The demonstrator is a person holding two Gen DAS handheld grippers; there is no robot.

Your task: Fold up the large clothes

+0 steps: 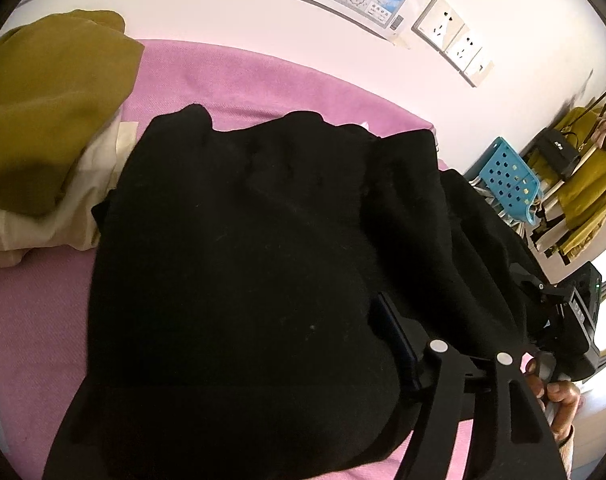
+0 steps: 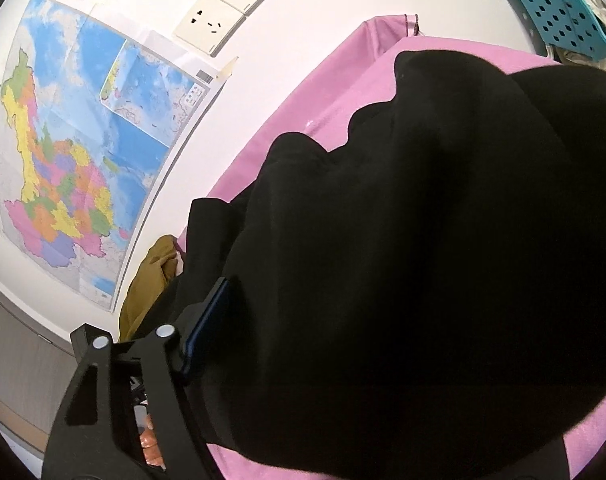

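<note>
A large black garment point(image 1: 243, 240) lies in a folded heap on the pink cover point(image 1: 263, 76). My left gripper point(image 1: 239, 320) hangs over it with its jaws wide apart. Its right finger with the blue pad point(image 1: 391, 340) rests at the cloth's right part, and the left finger is mostly lost against the black fabric. The right gripper's body point(image 1: 575, 312), held by a hand point(image 1: 559, 396), sits at the garment's right edge. In the right wrist view the black garment point(image 2: 423, 260) fills the space at my right gripper point(image 2: 367, 300). Only its left blue pad point(image 2: 207, 320) shows, and cloth hides the other finger.
An olive garment point(image 1: 51, 112) and a cream cloth point(image 1: 79, 208) are piled at the left on the pink cover. A white wall with sockets point(image 1: 443, 20) and a map point(image 2: 83, 152) stands behind. A blue perforated basket point(image 1: 507, 180) is off the right end.
</note>
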